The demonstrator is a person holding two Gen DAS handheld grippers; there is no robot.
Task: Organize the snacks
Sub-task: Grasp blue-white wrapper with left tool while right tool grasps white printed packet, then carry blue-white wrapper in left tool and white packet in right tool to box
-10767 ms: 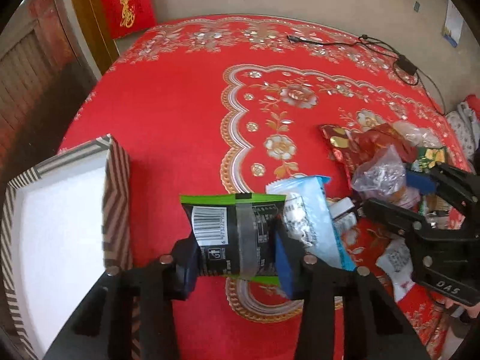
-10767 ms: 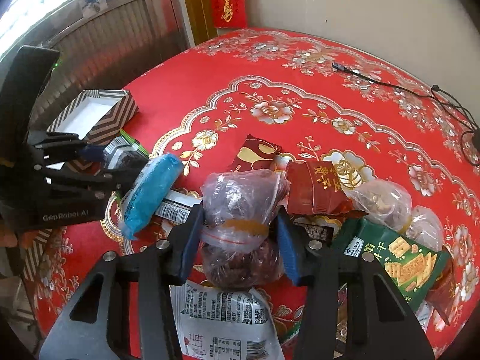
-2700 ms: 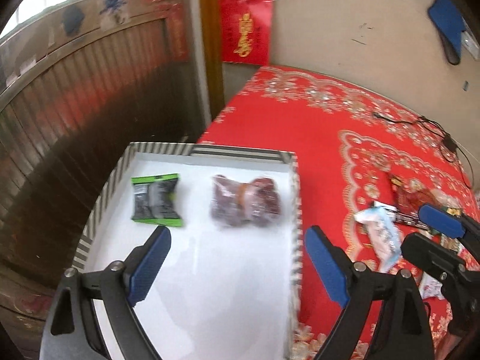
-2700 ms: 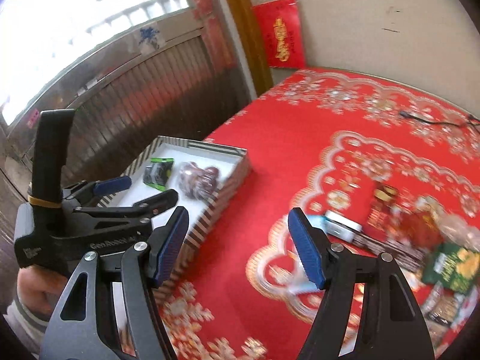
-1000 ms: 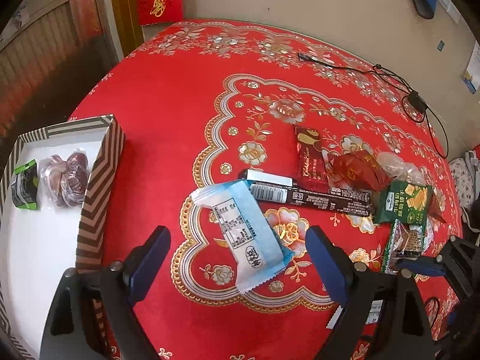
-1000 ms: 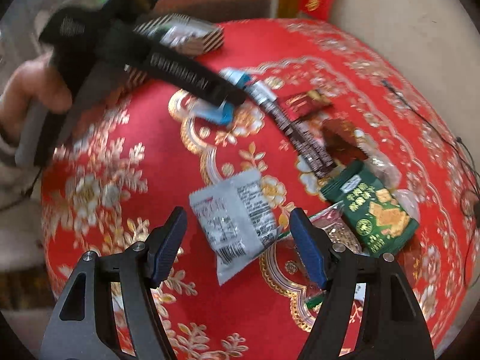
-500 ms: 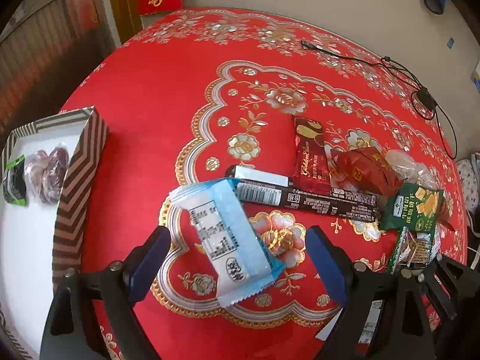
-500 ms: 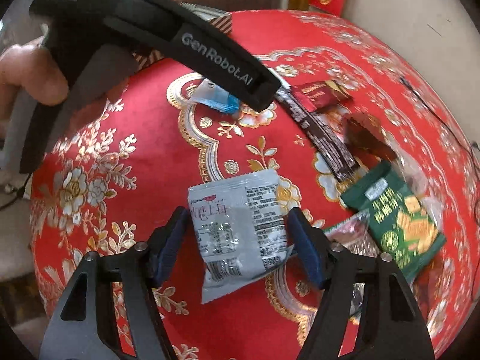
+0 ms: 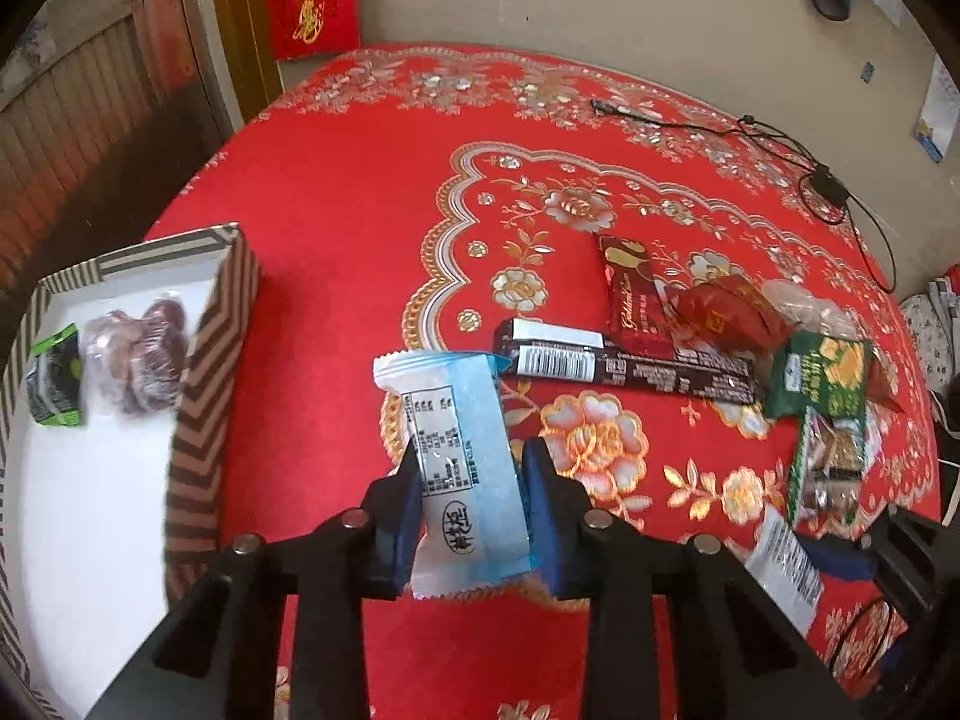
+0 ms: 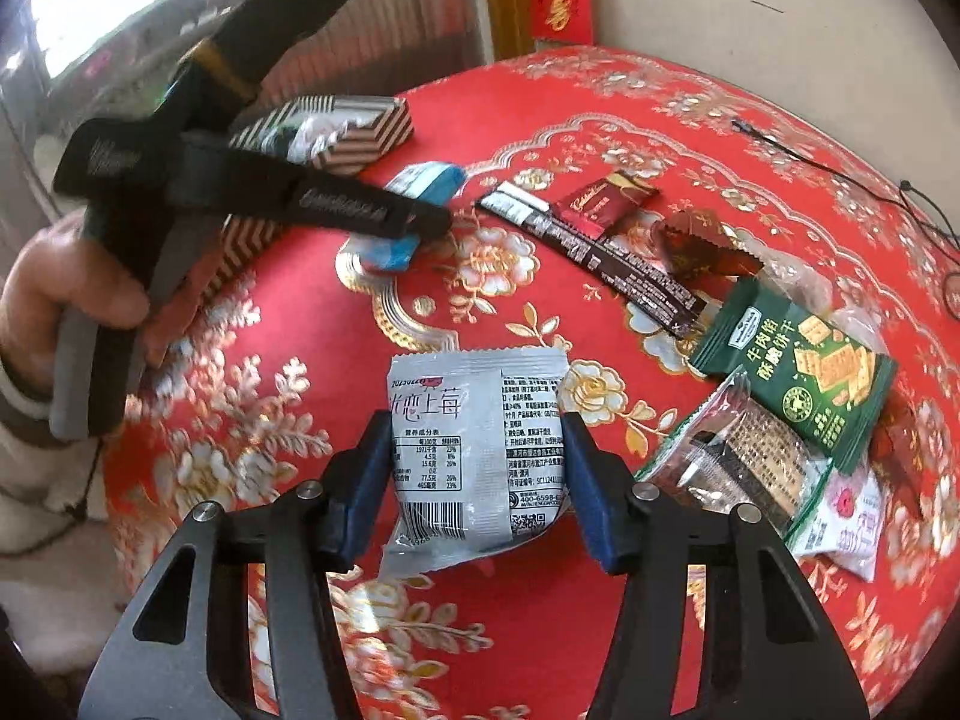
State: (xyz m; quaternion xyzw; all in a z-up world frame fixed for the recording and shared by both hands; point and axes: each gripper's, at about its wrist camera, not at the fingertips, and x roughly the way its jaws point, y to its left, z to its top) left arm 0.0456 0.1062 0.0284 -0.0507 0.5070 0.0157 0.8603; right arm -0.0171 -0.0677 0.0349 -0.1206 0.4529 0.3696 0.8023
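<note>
Broadly, we see the red tablecloth [image 9: 336, 228] filling both views, with the striped box [image 9: 204, 360] at nine o'clock in the left view, a dark-red snack bag [image 9: 141, 354] and a green-edged packet [image 9: 54, 378] lying inside it. Our left gripper [image 9: 468, 501] is clamped on the blue packet [image 9: 456, 450] at six o'clock. Our right gripper [image 10: 474, 480] has both pads against the grey packet [image 10: 474, 444]. At three o'clock lie the long dark bar [image 9: 630, 366] and the green cracker pack [image 10: 798, 384].
</note>
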